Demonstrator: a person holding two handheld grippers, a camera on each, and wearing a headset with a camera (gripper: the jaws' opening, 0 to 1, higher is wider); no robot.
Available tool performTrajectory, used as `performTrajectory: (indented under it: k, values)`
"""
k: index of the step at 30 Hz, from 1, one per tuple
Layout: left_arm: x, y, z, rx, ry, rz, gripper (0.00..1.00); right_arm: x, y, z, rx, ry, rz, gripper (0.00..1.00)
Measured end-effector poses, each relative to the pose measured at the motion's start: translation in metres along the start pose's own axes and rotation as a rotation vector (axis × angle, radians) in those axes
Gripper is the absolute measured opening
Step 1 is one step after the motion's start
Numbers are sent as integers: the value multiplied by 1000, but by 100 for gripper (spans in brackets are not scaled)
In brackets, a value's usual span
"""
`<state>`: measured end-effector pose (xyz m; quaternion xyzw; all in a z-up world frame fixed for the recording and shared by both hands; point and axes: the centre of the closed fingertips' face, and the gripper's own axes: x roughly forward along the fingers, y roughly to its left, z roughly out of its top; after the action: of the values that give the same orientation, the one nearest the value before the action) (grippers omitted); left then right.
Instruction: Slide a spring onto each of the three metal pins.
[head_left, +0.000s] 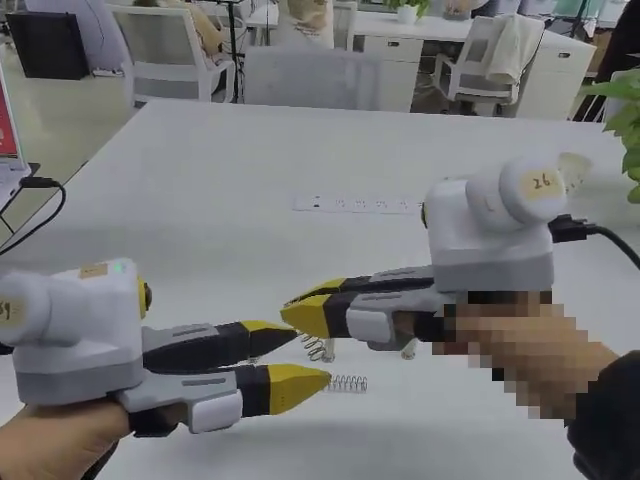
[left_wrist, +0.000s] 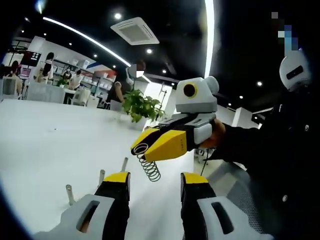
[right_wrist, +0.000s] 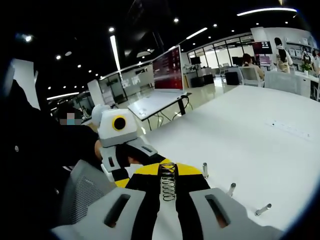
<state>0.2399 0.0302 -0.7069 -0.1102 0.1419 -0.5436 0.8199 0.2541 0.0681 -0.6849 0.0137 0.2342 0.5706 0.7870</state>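
Observation:
My right gripper (head_left: 297, 311) comes in from the right and is shut on a small metal spring (head_left: 318, 348) that hangs down from its yellow tips. In the right gripper view the spring (right_wrist: 168, 181) lies pinched between the jaws of the right gripper (right_wrist: 168, 169). Three short metal pins (right_wrist: 205, 170) (right_wrist: 231, 189) (right_wrist: 263, 209) stand upright on the white table, right of the jaws. My left gripper (head_left: 310, 358) is open at lower left, just under the right gripper's tips. Its own view shows the left gripper (left_wrist: 156, 179) holding nothing, the held spring (left_wrist: 148, 162) ahead, and pins (left_wrist: 124, 164) to the left. A second spring (head_left: 347, 383) lies loose on the table.
A white power strip (head_left: 360, 204) lies flat at mid-table. A plant (head_left: 622, 112) leans in at the right edge. A black cable (head_left: 35, 210) runs along the left edge. Chairs (head_left: 170, 50) and desks stand beyond the far edge of the table.

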Motion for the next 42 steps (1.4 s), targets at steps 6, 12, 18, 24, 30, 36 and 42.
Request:
performTrajectory:
  k: [6, 12, 18, 24, 30, 36, 42]
  values:
    - [2, -3, 2, 0, -2, -15, 29, 0, 5, 6, 23, -29, 23, 8]
    - [0, -3, 4, -10, -10, -16, 16, 2, 9, 8, 20, -33, 34, 8]
    - [0, -3, 6, -11, -20, -16, 11, 2, 11, 8, 20, -38, 40, 8]
    - [0, -3, 7, -11, -22, -14, 6, 1, 11, 11, 31, -59, 46, 8]
    - [0, -3, 7, 0, -24, -14, 5, 0, 12, 10, 31, -59, 49, 8]
    - [0, -3, 5, 21, -13, -14, 3, -3, 13, 10, 16, -41, 52, 8]
    - [1, -5, 1, 48, 3, -23, 2, -12, 12, 6, -21, 20, 58, 8]
